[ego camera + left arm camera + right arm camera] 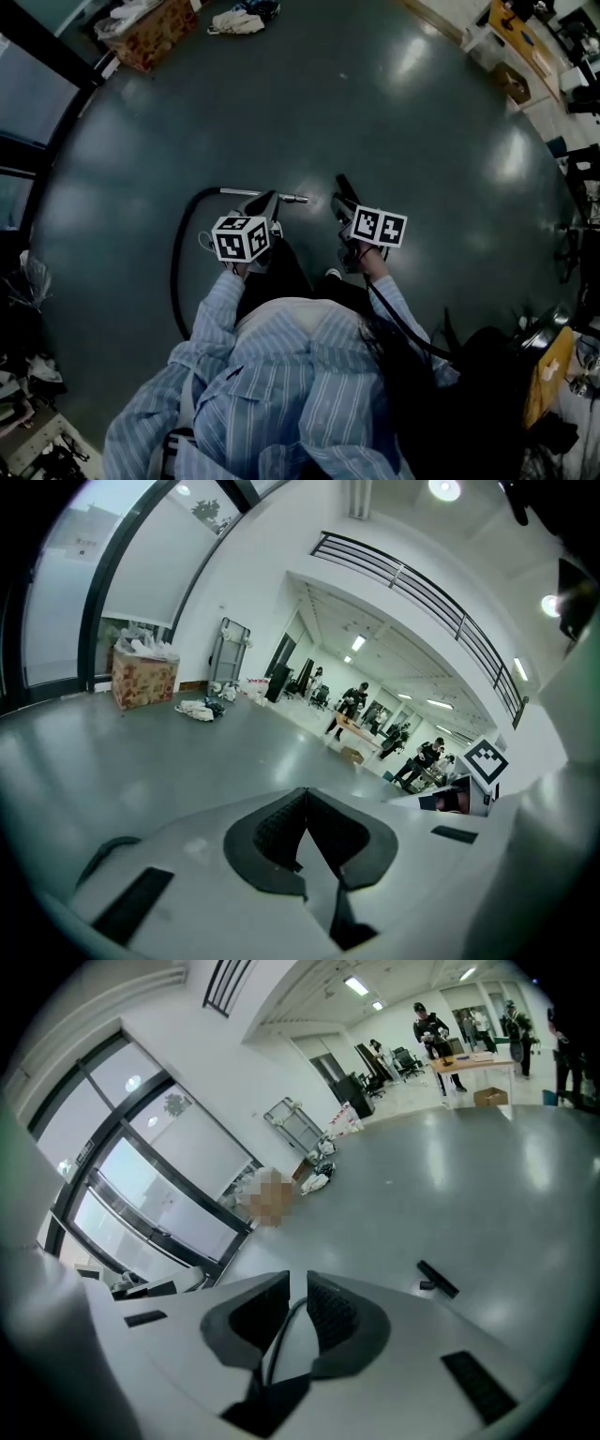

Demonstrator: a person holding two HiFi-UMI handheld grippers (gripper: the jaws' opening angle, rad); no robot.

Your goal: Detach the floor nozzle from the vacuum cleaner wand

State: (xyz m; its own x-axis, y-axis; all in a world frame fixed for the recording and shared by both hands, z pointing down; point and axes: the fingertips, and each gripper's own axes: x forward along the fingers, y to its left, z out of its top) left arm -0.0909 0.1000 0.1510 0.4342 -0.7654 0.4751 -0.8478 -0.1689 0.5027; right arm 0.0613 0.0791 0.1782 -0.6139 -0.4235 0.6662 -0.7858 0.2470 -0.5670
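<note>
Ahead of the right gripper (pixel 298 1283), the floor nozzle (pixel 438 1280), a flat black bar with a short neck, lies alone on the glossy dark floor (pixel 422 112). It is apart from the bare metal end of the wand (pixel 284 198), whose black hose (pixel 176 272) curves away leftward. Left gripper (pixel 305 794): jaws pressed together on nothing; right gripper: jaws a narrow gap apart, a thin dark cord running through the gap, not visibly pinched.
</note>
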